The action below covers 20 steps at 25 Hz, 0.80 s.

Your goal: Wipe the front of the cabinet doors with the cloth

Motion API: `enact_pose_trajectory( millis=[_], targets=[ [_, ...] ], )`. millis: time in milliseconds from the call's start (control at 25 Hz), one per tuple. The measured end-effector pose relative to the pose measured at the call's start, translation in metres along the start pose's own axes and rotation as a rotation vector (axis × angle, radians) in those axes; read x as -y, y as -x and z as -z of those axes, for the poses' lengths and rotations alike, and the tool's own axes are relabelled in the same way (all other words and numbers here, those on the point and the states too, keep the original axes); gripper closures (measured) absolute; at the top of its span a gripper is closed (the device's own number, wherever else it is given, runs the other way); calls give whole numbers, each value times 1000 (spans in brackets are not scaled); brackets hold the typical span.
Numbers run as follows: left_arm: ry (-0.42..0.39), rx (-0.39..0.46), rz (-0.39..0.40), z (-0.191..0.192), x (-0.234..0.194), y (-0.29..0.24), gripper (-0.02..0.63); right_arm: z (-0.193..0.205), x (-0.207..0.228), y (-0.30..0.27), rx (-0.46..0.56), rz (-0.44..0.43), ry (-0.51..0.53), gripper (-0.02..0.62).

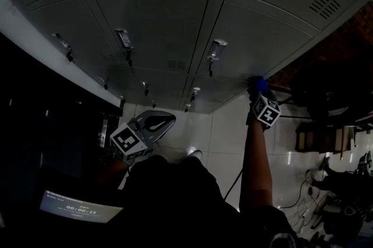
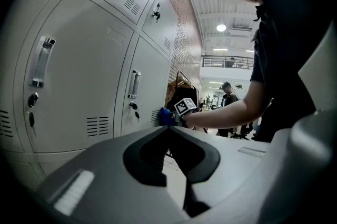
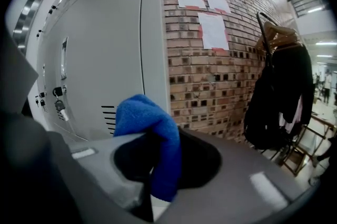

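**Head view:** grey doors (image 1: 151, 25) fill the top, each with a handle (image 1: 216, 50) and keys hanging below it. Right gripper (image 1: 258, 91) is out at arm's length, with the blue cloth (image 1: 259, 84) against the far-right door near its outer edge. Left gripper (image 1: 156, 123) is low and held back, well apart from the doors and over the white floor (image 1: 227, 124). A lit screen (image 1: 78, 206) sits bottom left. Cables (image 1: 303, 197) and dark clutter lie on the floor to the right, clear of the doors.

**Left gripper view:** jaws are together with nothing between them. Doors run along the left, and the nearest one has a vent (image 2: 97, 125) low down. Past the jaw tips, the cloth sits on the next door's lower right, just beside that door's own vent. A person (image 2: 227, 94) stands far back in the hall.

**Right gripper view:** jaws are clamped on the cloth, which bunches above the tips and hangs down between them. The door is immediately left, and its vent slats are partly hidden behind the cloth. A key hangs further left on the same door. To the right of the cabinet edge is a brick wall (image 3: 210, 86) with papers (image 3: 213, 28) taped on it. Beyond that is a coat rack (image 3: 279, 97) loaded with dark jackets, near the cabinet end.
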State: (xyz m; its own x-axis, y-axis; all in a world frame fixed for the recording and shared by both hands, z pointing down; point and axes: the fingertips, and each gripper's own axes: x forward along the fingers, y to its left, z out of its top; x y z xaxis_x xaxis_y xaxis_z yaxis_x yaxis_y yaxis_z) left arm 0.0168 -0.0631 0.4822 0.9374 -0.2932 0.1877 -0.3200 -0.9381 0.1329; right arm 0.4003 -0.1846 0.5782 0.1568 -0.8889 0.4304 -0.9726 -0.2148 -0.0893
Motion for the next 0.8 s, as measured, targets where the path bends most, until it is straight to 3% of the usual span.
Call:
enact_pose_trajectory(
  millis=[160, 360, 600, 800],
  targets=[
    [17, 10, 4, 0, 1, -1, 609, 0, -4, 8, 16, -20, -7, 526],
    [8, 9, 13, 0, 1, -4, 609, -10, -44, 38, 58, -134, 6, 526],
    [-10, 23, 19, -7, -4, -4, 609, -28, -134, 90, 113, -378, 78, 526],
    [-12, 49, 11, -19, -12, -1, 609, -29, -210, 141, 158, -584, 204, 526]
  ],
)
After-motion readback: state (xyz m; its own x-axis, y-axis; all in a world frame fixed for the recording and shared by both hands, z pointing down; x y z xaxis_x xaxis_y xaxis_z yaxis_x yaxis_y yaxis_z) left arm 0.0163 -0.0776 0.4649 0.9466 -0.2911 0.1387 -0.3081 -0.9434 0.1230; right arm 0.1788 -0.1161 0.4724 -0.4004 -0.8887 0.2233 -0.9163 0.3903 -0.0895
